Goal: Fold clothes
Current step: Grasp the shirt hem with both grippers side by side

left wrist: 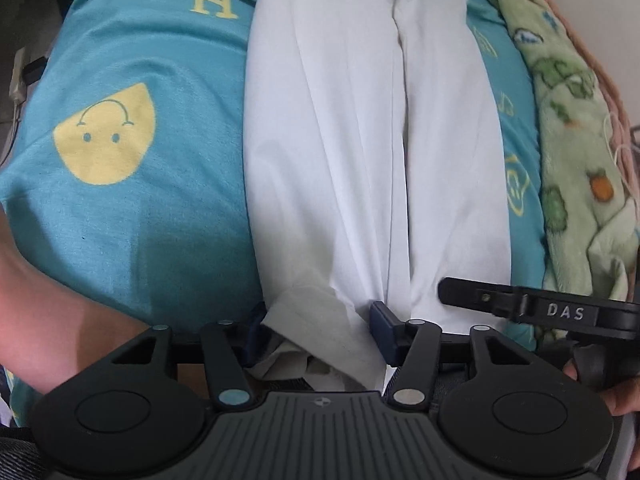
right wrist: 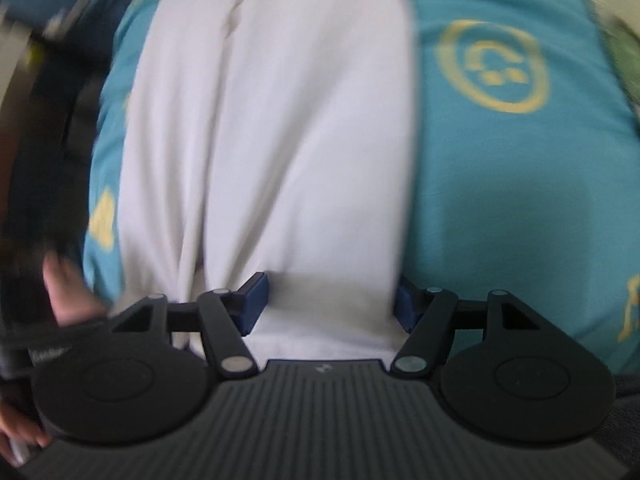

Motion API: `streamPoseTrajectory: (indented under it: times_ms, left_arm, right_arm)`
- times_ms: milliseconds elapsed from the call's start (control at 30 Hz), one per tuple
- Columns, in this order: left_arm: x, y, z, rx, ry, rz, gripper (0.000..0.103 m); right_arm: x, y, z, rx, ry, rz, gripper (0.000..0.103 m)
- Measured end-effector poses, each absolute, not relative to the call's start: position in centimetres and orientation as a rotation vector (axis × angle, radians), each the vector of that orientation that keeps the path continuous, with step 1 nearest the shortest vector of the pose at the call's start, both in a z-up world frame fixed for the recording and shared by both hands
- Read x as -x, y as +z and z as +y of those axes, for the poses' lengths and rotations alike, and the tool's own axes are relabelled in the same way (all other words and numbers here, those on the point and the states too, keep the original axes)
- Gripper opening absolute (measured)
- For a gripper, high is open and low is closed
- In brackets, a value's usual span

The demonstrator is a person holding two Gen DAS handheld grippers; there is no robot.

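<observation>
A white garment [left wrist: 360, 140] lies lengthwise on a teal bed sheet [left wrist: 152, 208], folded into a long strip with a crease down its middle. My left gripper [left wrist: 318, 328] is at the garment's near end, its blue pads [left wrist: 382, 330] wide apart with the near left corner of the cloth lying between them. In the blurred right wrist view the same white garment [right wrist: 272, 140] fills the middle. My right gripper [right wrist: 330, 304] is also wide apart, its blue pads [right wrist: 252, 302] on either side of the near right part of the hem.
The teal sheet carries yellow prints, a smiley drop [left wrist: 106, 134] and a ring face [right wrist: 492, 66]. A green fleece blanket [left wrist: 576, 168] lies along the right edge. The other gripper's black body [left wrist: 540, 312] sits close at the right. A bare forearm [left wrist: 48, 300] is at the left.
</observation>
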State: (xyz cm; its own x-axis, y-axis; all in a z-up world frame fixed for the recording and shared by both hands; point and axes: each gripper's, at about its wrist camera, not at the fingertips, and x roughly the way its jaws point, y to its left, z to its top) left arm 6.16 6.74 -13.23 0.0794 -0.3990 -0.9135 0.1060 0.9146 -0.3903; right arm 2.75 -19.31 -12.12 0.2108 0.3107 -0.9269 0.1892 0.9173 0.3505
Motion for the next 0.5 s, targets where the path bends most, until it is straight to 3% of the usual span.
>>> streamPoseTrajectory:
  times_ms: [67, 100, 133, 233, 500]
  left_arm:
    - [-5.9, -13.0, 6.9, 0.249, -0.394, 1.449, 0.043]
    - [-5.7, -12.8, 7.0, 0.252, -0.4, 1.442, 0.038]
    - [-5.5, -12.5, 7.1, 0.25, -0.4, 1.429, 0.028]
    - [-4.9, -11.1, 7.9, 0.292, -0.402, 1.377, 0.015]
    - [-3.0, -4.8, 12.0, 0.594, -0.434, 1.183, 0.011]
  right_arm:
    - [-2.7, -12.0, -18.3, -0.365, 0.115, 1.377, 0.066]
    - [-2.6, -11.7, -18.0, -0.335, 0.115, 1.373, 0.06]
    - [-2.6, -11.5, -17.7, -0.304, 0.114, 1.37, 0.037]
    - [-2.1, -10.3, -18.0, -0.316, 0.127, 1.325, 0.013]
    - [0.3, -3.0, -22.7, -0.598, 0.138, 1.071, 0.01]
